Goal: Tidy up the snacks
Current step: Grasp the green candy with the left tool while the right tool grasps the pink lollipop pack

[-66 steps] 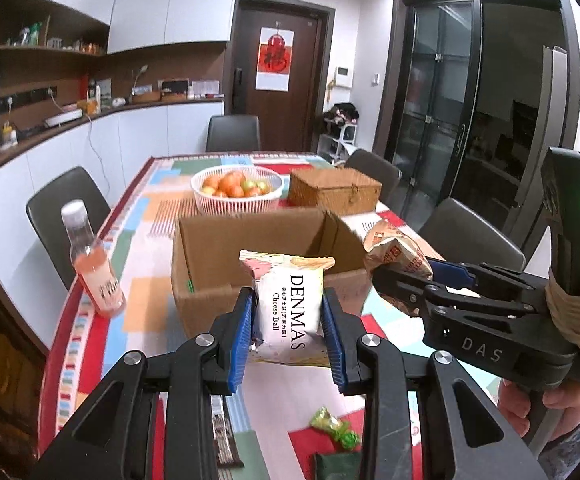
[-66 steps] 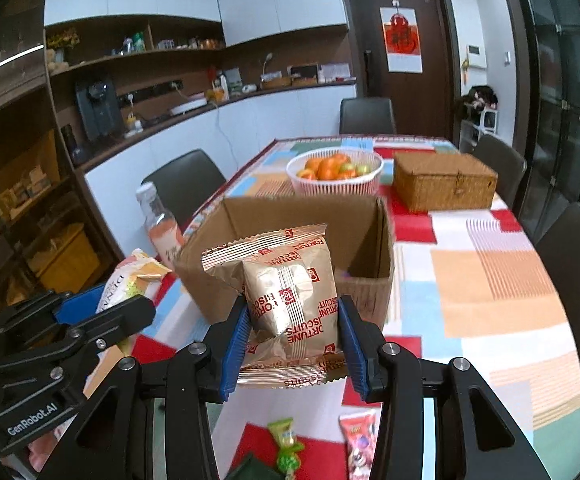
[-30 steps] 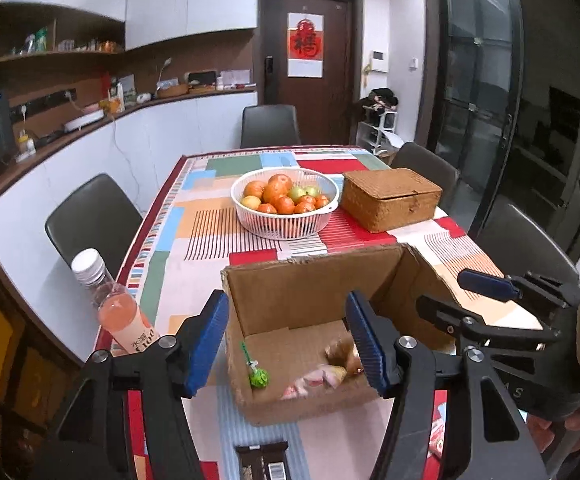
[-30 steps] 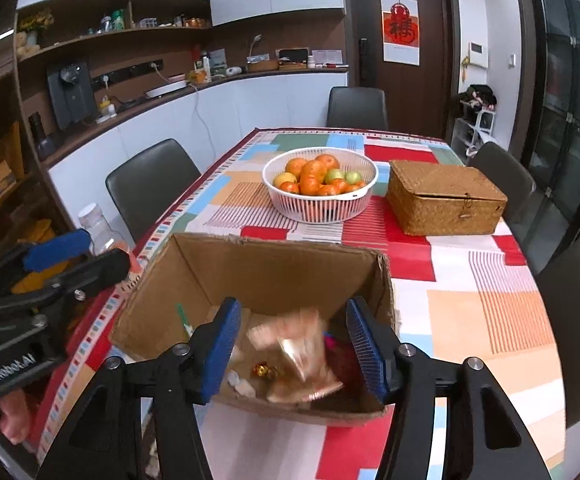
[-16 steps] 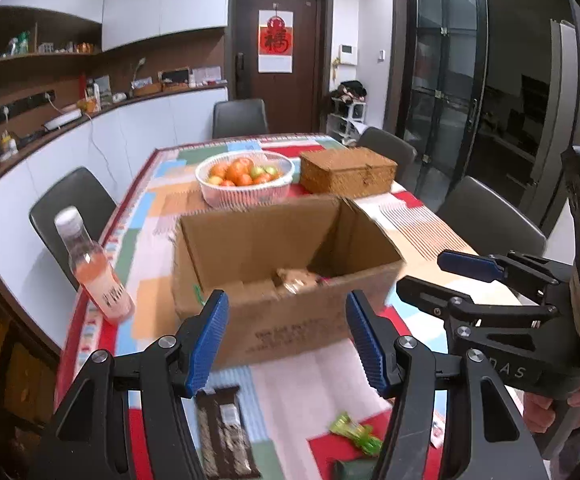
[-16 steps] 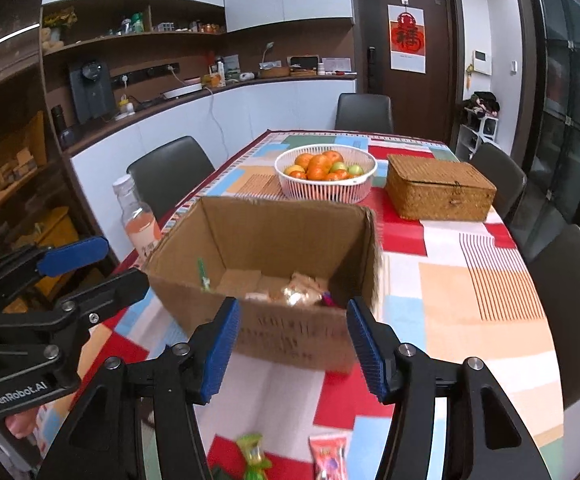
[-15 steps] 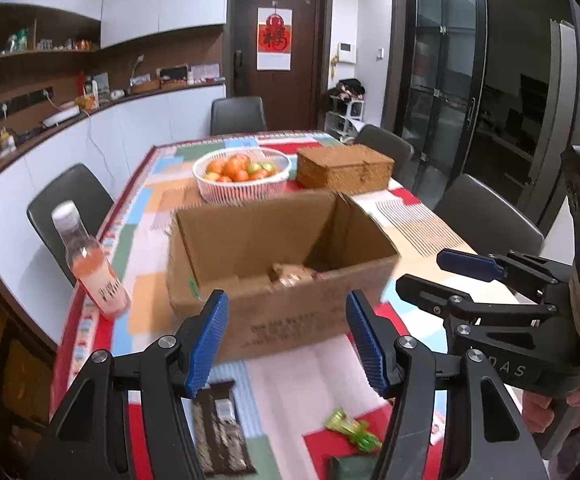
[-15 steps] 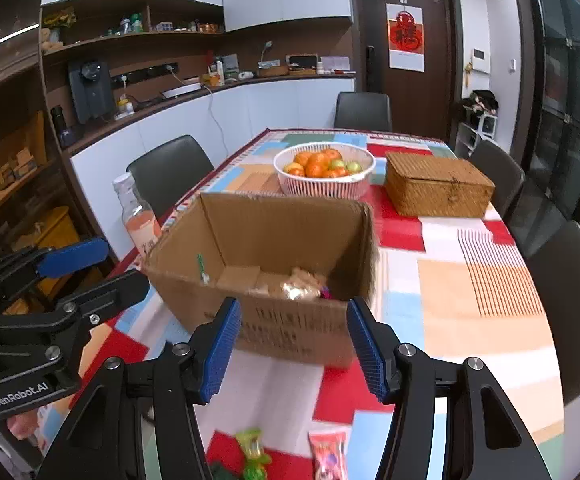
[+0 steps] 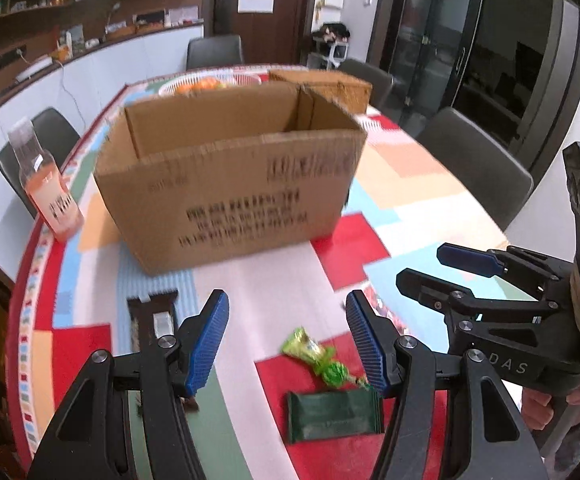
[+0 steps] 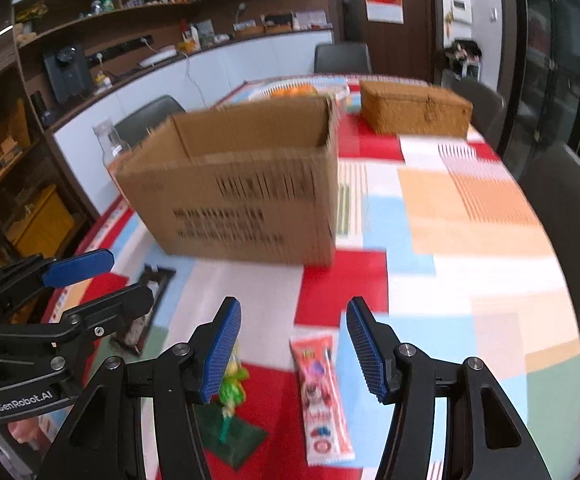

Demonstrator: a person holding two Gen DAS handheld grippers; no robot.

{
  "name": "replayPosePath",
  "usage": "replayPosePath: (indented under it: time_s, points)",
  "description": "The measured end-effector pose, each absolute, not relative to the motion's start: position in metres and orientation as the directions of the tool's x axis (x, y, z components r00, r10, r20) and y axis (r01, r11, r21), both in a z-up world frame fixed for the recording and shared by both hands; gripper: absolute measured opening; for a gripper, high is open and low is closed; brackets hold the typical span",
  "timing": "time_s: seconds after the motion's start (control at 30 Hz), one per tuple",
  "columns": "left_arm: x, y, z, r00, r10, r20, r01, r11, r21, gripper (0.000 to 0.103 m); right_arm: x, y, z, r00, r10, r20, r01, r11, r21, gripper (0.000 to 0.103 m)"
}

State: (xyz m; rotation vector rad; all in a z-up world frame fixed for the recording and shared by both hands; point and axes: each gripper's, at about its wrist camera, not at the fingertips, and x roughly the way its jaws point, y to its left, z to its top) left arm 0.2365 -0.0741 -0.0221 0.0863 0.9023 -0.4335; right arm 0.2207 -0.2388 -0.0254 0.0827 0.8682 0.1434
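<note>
An open cardboard box (image 9: 230, 184) (image 10: 242, 200) stands mid-table; its inside is hidden from both views. My left gripper (image 9: 286, 312) is open and empty, low over the near table. Below it lie a green wrapped candy (image 9: 318, 360) and a dark green packet (image 9: 332, 416); a dark chocolate bar (image 9: 152, 326) lies to its left. My right gripper (image 10: 290, 316) is open and empty too. A red and white snack stick (image 10: 322, 396) lies under it. The green candy (image 10: 232, 388), dark green packet (image 10: 230, 440) and chocolate bar (image 10: 146, 308) lie toward its left.
A bottle of pink drink (image 9: 48, 196) stands left of the box by the table edge. Behind the box are a white fruit basket (image 10: 294, 90) and a wicker box (image 10: 414, 114). Dark chairs (image 9: 474, 164) ring the patterned tablecloth (image 10: 462, 216).
Both grippers were shut on snack bags, let them go into the box, then pulled back and sank toward the near table. The loose snacks on the cloth have come into view below them.
</note>
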Motion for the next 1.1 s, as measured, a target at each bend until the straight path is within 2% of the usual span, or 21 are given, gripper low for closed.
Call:
replayPosePath:
  time_s: [0.33,0.77,0.97,1.1]
  points:
    - [0.234,-0.082,-0.072,0.418,-0.327,-0.848,0.41,0.9,-0.145,0.06,0.203,-0.244,-0.073,0.54,0.133,-0.831,-0.061,0.991,0.119,0.056]
    - [0.252,-0.091,-0.109,0.3,-0.369,-0.88,0.392,0.888,-0.239,0.058,0.206,-0.241,-0.099,0.487,0.11,-0.867,-0.053,0.994,0.097,0.056]
    - [0.263,-0.095,-0.121,0.274,-0.371,-0.887,0.378,0.89,-0.255,0.052,0.212,-0.243,-0.108,0.473,0.099,-0.876,-0.041,0.995,0.09,0.056]
    - [0.266,-0.1,-0.123,0.289,-0.344,-0.893,0.384,0.896,-0.221,0.049,0.217,-0.246,-0.11,0.466,0.108,-0.878,-0.034,0.994,0.104,0.056]
